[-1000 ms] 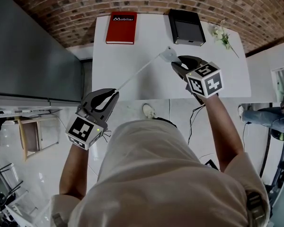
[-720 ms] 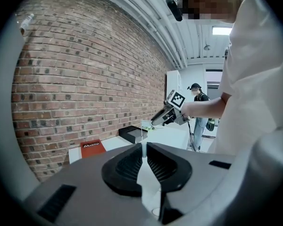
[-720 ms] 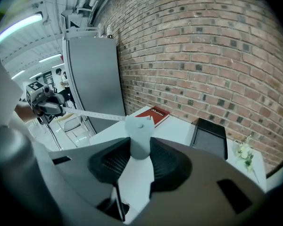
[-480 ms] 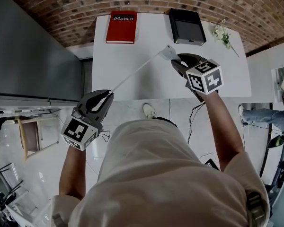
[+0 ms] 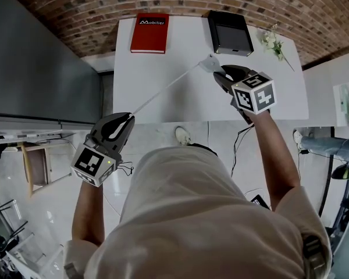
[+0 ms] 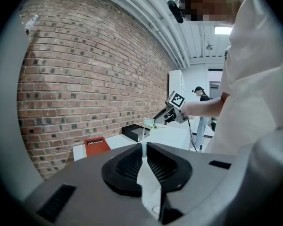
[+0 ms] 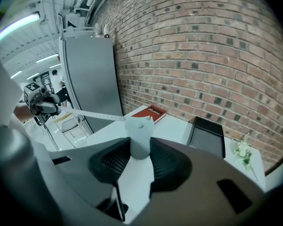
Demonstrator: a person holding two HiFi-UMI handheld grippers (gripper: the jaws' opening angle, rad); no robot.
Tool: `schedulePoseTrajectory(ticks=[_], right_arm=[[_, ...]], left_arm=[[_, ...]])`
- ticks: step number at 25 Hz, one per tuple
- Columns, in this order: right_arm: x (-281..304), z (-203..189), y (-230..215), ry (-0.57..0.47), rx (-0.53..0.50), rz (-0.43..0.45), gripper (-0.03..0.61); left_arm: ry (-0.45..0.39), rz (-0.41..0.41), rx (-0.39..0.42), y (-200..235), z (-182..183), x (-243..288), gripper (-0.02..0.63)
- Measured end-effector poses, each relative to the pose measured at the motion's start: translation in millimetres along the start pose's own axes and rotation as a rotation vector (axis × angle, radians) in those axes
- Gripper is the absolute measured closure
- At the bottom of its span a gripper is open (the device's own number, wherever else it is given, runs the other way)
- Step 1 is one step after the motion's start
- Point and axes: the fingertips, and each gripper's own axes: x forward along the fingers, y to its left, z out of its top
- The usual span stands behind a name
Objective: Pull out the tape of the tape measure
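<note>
The pale grey tape measure case [image 5: 208, 63] hangs over the white table [image 5: 163, 97], and my right gripper [image 5: 218, 73] is shut on it. In the right gripper view the case [image 7: 138, 135] stands upright between the jaws of the right gripper [image 7: 140, 147]. A white tape [image 5: 166, 89] runs taut from the case down-left past the table's front edge to my left gripper [image 5: 129, 117], which is shut on its end. In the left gripper view the tape [image 6: 143, 150] shows edge-on between the nearly touching pads of the left gripper [image 6: 144, 158].
At the table's far edge lie a red book [image 5: 149, 34], a black tray [image 5: 227, 32] and a small flower sprig [image 5: 271, 40]. A tall grey cabinet [image 5: 41, 57] stands left of the table. A brick wall runs behind. Another person [image 5: 323, 144] stands at the right.
My left gripper has drifted a little down-left, away from the table, and the drawn-out tape is slightly longer. The right gripper with the case has edged slightly right.
</note>
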Motion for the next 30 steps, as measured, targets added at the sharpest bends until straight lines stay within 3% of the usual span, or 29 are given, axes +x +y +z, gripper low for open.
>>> schedulePoseTrajectory(ticks=[30], right_arm=[[2,-4,-12,0.001,-0.001,-0.003,0.446]], left_arm=[[0.015,0.028,-0.024,2,-6,-8,0.584]])
